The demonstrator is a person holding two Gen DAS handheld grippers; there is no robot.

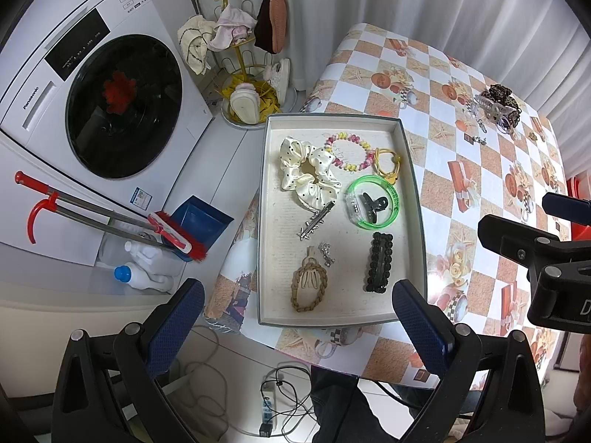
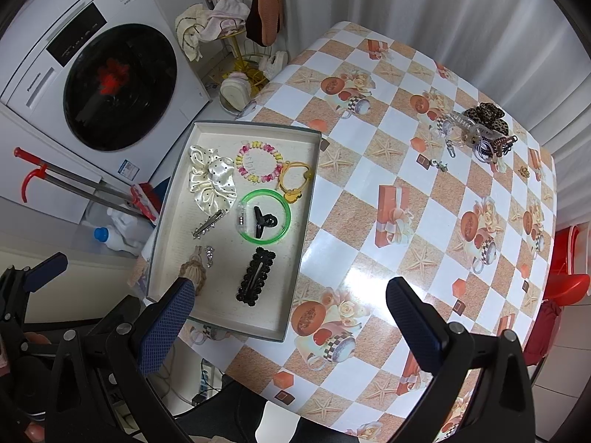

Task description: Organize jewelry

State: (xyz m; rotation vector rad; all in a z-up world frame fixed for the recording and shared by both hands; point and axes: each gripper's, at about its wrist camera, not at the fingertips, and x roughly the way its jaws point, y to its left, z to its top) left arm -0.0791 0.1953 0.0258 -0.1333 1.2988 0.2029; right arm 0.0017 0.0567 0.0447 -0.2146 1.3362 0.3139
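The worktop (image 2: 413, 221), covered in a checked cloth with starfish and gift-box prints, carries a shallow grey tray (image 1: 413, 184) at its near left edge, beside the washing machine (image 1: 92, 110). Both tools hang above the worktop with nothing between their fingers. The left tool (image 1: 297, 313) is spread wide over the tray's near end, its fingers to either side of that edge. The right tool (image 2: 291, 310) is equally wide, its left finger over the tray's near corner and its right finger over bare cloth to the right of the tray.

Inside the tray, a cream dotted scrunchie (image 1: 308, 171) and a pastel coil bracelet (image 1: 349, 151) lie at the far end, a green bangle (image 1: 373, 201) ringing a black claw clip (image 1: 373, 205) mid-tray, and a black beaded hair clip (image 1: 378, 267) and tan braided clip (image 1: 309, 284) nearest the tools.

Well beyond the tray, at the worktop's far right corner, sits a pile of jewellery (image 2: 480, 129) topped by a leopard-print scrunchie (image 2: 484, 114).
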